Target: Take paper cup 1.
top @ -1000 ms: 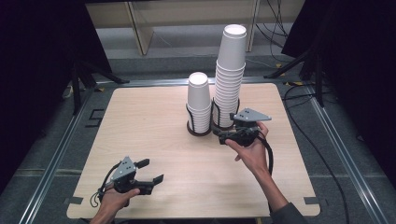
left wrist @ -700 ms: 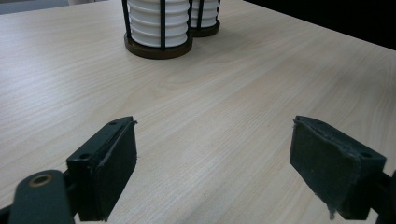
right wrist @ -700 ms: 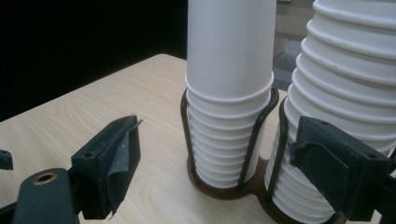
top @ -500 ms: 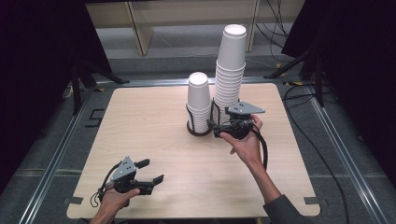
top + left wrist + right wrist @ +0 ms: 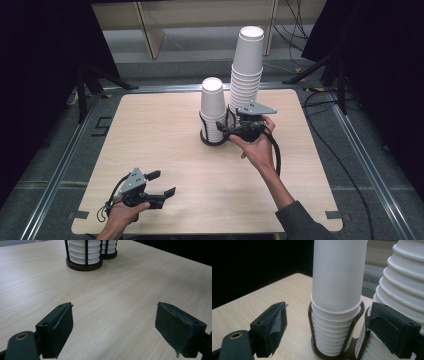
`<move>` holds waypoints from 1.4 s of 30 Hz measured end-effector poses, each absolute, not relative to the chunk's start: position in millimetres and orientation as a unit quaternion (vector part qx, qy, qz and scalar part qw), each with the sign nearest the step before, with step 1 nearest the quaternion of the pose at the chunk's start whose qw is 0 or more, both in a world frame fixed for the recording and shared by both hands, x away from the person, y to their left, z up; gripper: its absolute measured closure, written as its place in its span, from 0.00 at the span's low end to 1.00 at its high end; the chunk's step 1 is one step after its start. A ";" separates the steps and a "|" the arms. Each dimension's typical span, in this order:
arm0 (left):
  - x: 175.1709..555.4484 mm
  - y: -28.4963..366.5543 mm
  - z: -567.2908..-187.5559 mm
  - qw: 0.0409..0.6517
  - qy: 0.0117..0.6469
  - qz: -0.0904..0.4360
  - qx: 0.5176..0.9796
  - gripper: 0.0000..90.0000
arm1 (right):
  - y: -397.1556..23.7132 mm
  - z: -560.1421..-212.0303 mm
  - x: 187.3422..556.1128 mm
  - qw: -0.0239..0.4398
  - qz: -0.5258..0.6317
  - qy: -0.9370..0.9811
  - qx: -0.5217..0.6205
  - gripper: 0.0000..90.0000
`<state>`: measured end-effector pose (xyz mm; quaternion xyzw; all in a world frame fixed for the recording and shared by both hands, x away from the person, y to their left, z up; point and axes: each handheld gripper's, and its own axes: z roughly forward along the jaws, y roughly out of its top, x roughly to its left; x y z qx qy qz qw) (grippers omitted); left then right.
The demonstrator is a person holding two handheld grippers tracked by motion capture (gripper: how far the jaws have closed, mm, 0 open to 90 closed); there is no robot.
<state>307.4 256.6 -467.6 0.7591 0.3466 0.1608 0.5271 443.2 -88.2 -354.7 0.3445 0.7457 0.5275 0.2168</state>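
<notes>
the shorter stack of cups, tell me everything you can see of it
The shorter stack of cups is white paper cups nested upside down, with ribbed rims layered below and one smooth cup on top. It stands upright in a black wire holder with a dark round base, mid-table, just left of the taller stack. The right gripper has open jaws around it, not touching.

right gripper (image 5: pixel 223 131) | moved left and up | toward short cup stack (image 5: pixel 212 111)

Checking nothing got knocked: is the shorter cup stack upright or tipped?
Upright. The shorter cup stack stands straight in its wire holder, with the right gripper close beside it.
</notes>
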 end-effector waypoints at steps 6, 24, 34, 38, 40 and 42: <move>307.3 256.4 -467.7 0.528 0.347 0.160 0.759 0.16 | -82.6 -349.9 452.1 0.222 0.537 0.737 0.346 0.17; 306.6 257.6 -468.1 0.528 0.348 0.158 0.759 0.16 | -55.9 -335.6 470.8 0.231 0.526 0.738 0.354 0.17; 305.4 258.0 -466.8 0.521 0.352 0.162 0.761 0.16 | -49.2 -334.4 480.9 0.240 0.521 0.728 0.375 0.17; 305.3 257.6 -466.8 0.522 0.351 0.161 0.760 0.16 | -49.1 -334.6 484.2 0.248 0.517 0.726 0.381 0.17; 305.3 257.9 -466.7 0.522 0.351 0.161 0.761 0.16 | -48.6 -334.1 486.3 0.245 0.515 0.727 0.382 0.17; 305.3 257.9 -466.6 0.521 0.352 0.161 0.761 0.16 | -46.8 -333.6 487.7 0.246 0.519 0.722 0.386 0.17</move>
